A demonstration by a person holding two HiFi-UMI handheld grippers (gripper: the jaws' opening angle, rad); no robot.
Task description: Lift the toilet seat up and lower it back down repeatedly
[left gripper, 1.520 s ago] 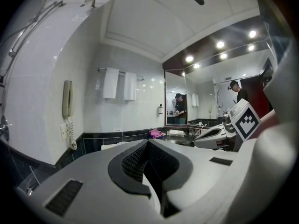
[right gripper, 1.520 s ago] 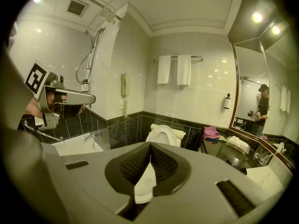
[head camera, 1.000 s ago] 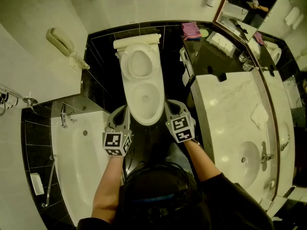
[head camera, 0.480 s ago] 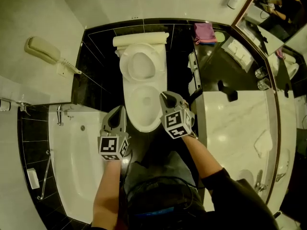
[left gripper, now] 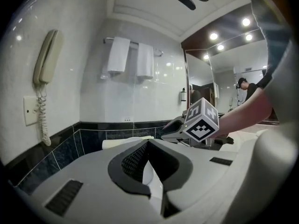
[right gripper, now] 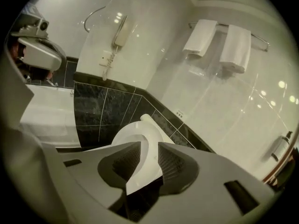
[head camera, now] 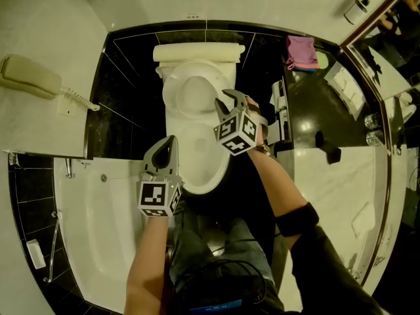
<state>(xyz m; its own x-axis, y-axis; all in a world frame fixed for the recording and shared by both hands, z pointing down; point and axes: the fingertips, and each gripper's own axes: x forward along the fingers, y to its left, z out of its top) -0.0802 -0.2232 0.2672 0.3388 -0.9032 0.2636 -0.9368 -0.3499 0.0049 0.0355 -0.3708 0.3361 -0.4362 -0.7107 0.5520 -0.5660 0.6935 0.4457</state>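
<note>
The white toilet [head camera: 197,153] stands against the black tiled wall. Its seat [head camera: 195,92] is raised and leans back toward the tank [head camera: 197,51]. My right gripper [head camera: 223,98] is at the raised seat's right edge. In the right gripper view its jaws have just been opening. The right gripper [right gripper: 149,146] is open, and the seat's white rim [right gripper: 133,134] runs between the jaws. My left gripper [head camera: 170,142] hovers by the bowl's left side, shut on nothing. In the left gripper view the left gripper [left gripper: 148,143] has its tips together, and the right gripper [left gripper: 174,127] shows ahead of it.
A bathtub [head camera: 98,222] lies at the left with a wall phone [head camera: 26,74] above it. A marble vanity [head camera: 328,195] with a mirror is at the right, and a pink cloth [head camera: 300,51] lies on its dark shelf. Towels [left gripper: 131,57] hang on the far wall.
Both grippers moved forward toward the toilet. The right one went from the bowl's front right corner up to the raised seat's right edge, rolling as it went.
</note>
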